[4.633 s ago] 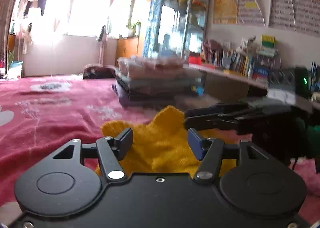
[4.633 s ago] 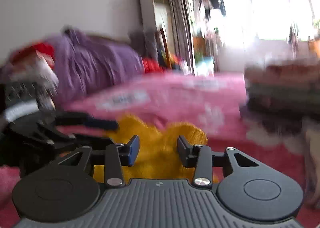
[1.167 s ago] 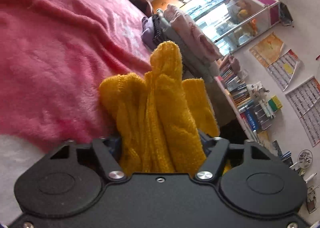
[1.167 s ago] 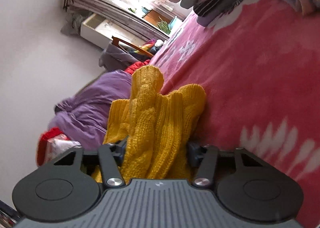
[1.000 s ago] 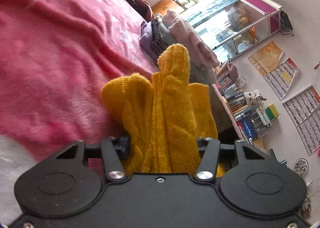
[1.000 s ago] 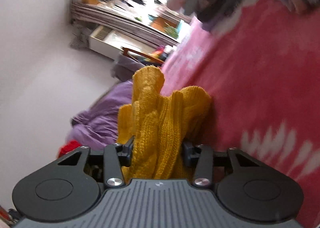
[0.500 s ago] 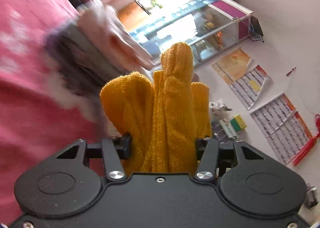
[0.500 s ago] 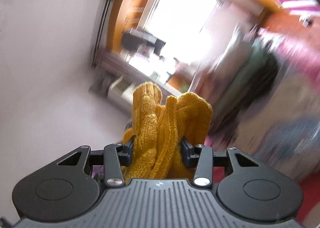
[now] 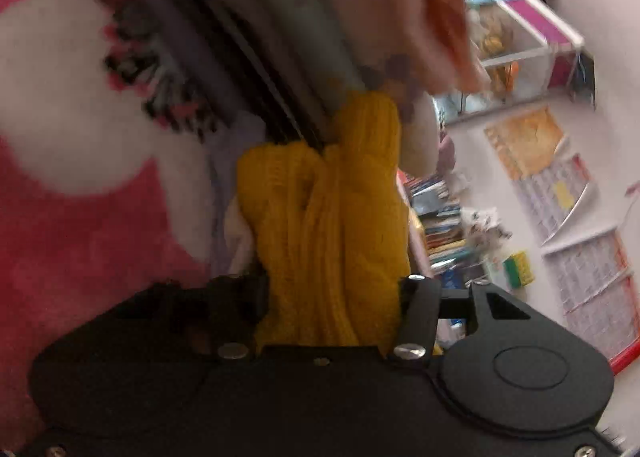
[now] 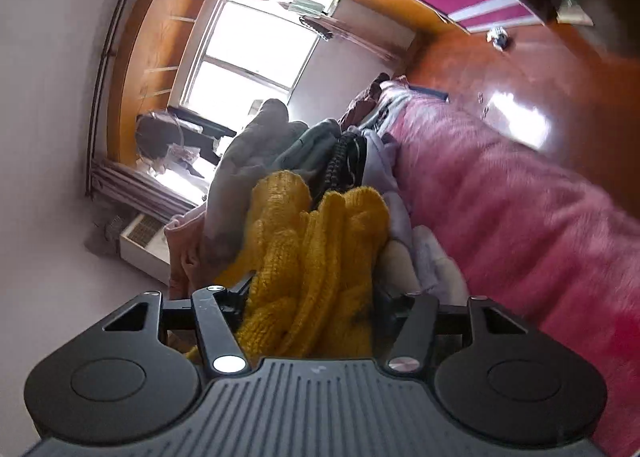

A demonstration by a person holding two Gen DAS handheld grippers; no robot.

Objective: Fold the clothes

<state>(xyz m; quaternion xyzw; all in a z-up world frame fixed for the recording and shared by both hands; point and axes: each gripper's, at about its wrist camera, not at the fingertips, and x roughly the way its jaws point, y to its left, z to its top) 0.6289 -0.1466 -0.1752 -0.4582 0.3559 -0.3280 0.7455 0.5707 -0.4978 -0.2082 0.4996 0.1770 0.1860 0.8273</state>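
left gripper clamped on mustard-yellow cable-knit sweater | right gripper clamped on it too | sweater's bunched top touches stack of folded clothes | stack on pink fleece blanket

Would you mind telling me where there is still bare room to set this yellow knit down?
Bare pink blanket lies open beside the stack of folded clothes, on the side towards the wooden floor. Straight ahead it is crowded: the yellow knit sweater, shut in both the left claw and the right claw, is right up against that stack.
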